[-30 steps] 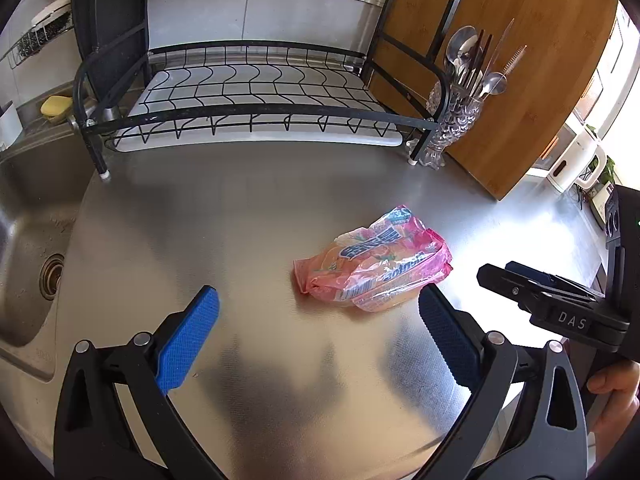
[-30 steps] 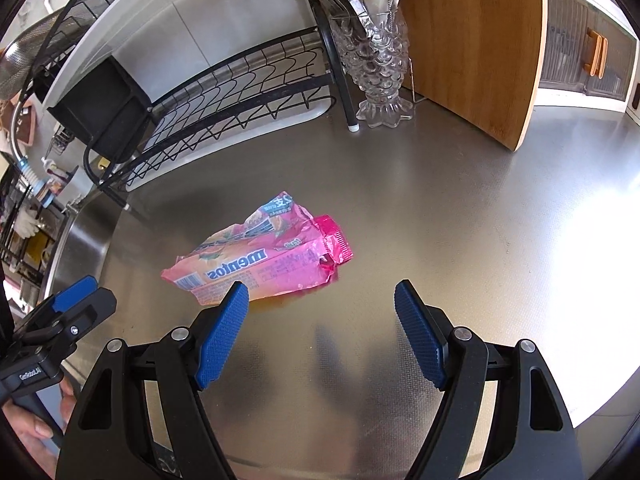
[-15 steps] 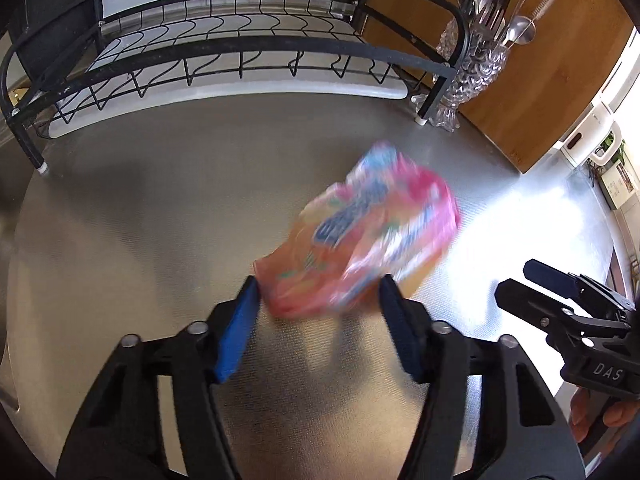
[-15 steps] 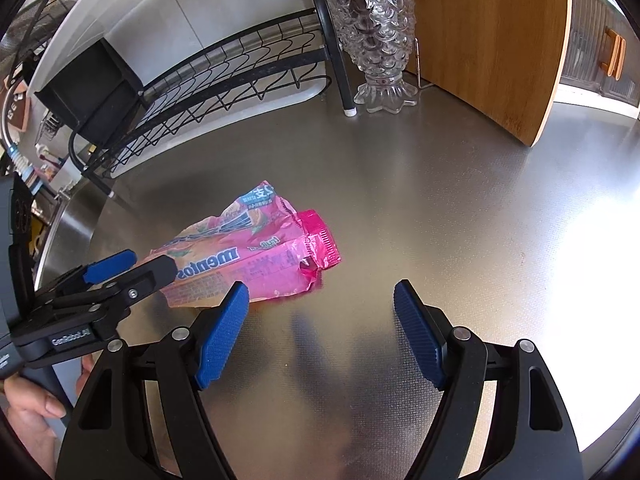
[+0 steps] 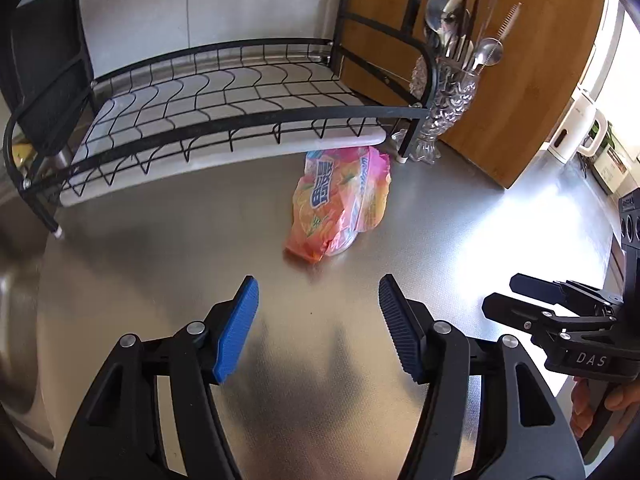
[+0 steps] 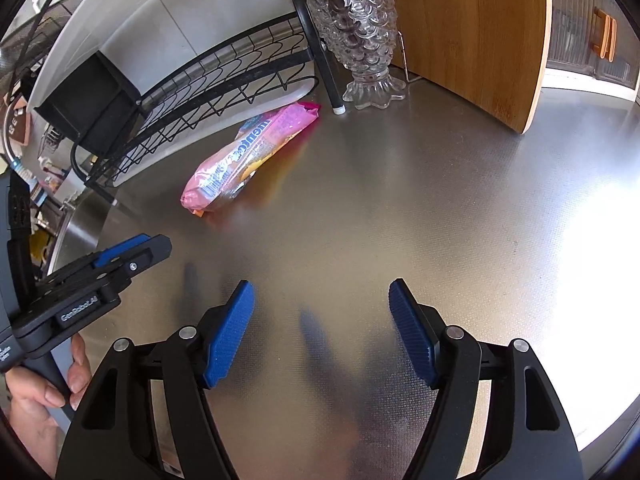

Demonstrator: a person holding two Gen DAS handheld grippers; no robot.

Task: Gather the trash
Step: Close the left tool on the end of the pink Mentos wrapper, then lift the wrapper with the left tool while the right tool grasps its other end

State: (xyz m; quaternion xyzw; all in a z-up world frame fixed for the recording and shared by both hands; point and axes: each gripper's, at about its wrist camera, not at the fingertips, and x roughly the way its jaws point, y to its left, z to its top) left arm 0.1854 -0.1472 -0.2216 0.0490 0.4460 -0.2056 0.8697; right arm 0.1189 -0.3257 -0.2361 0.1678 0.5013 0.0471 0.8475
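Observation:
A pink and orange Mentos candy wrapper (image 5: 340,204) lies on the steel counter, its far end against the dish rack's front rail. It also shows in the right wrist view (image 6: 248,160). My left gripper (image 5: 318,324) is open and empty, a short way in front of the wrapper and apart from it. My right gripper (image 6: 320,328) is open and empty, farther back and to the right of the wrapper. Each gripper shows in the other's view, the right one (image 5: 560,312) and the left one (image 6: 92,276).
A black wire dish rack (image 5: 224,112) stands behind the wrapper. A glass fish-shaped cutlery holder (image 5: 448,108) stands at the rack's right end, before a wooden board (image 5: 520,72). A sink (image 5: 16,300) lies at left. A white kettle (image 5: 572,132) stands far right.
The wrapper has moved away from my left gripper and now lies farther back against the rack. My left gripper closed in around it half a second ago and now stands open and empty.

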